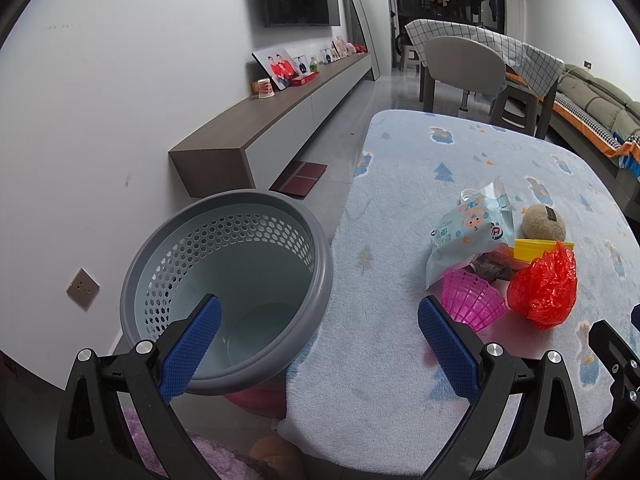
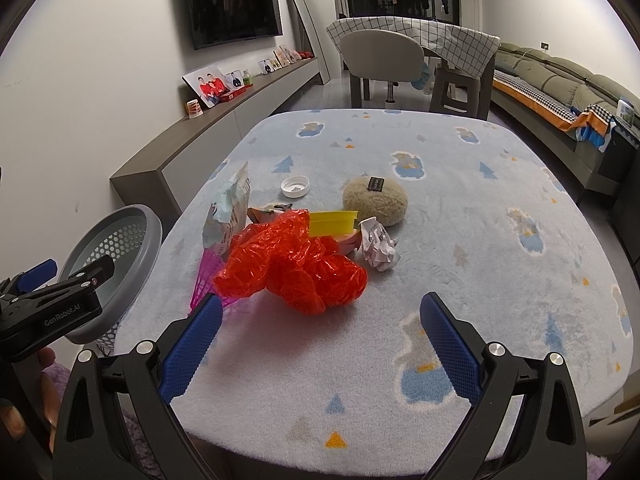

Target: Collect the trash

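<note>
Tongs, both pairs spread and empty: left (image 1: 320, 344), right (image 2: 320, 344); one basket (image 1: 224, 280), one red bag (image 2: 296, 264).

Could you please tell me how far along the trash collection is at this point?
Nothing looks done: the grey perforated bin beside the table shows no trash inside. Nothing is in hand either: the left gripper and right gripper are both open and empty. Everything is left on the blue rug-covered table: the red plastic bag, crumpled paper, snack wrapper, pink mesh basket, yellow container and white cap.

Dim, soft indoor light; strong fisheye edge distortion.
</note>
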Demonstrator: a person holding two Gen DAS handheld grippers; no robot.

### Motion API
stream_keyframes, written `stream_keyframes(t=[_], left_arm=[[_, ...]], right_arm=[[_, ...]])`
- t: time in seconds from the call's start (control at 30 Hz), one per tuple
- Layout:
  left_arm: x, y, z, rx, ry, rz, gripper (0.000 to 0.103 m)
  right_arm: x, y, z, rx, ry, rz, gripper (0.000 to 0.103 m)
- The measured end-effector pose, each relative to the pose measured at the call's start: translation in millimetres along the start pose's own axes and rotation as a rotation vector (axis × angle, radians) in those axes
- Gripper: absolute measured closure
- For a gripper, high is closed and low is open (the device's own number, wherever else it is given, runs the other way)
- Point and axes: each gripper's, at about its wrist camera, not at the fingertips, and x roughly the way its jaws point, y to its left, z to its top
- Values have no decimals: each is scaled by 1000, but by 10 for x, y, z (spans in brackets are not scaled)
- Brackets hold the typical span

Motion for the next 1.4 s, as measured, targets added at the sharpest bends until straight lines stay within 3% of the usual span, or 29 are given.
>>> stream_keyframes(t=[1.4], left_arm=[[1,9,-1,-1,-1,2,6]], right_arm=[[27,-13,-8,4,5,6,8]])
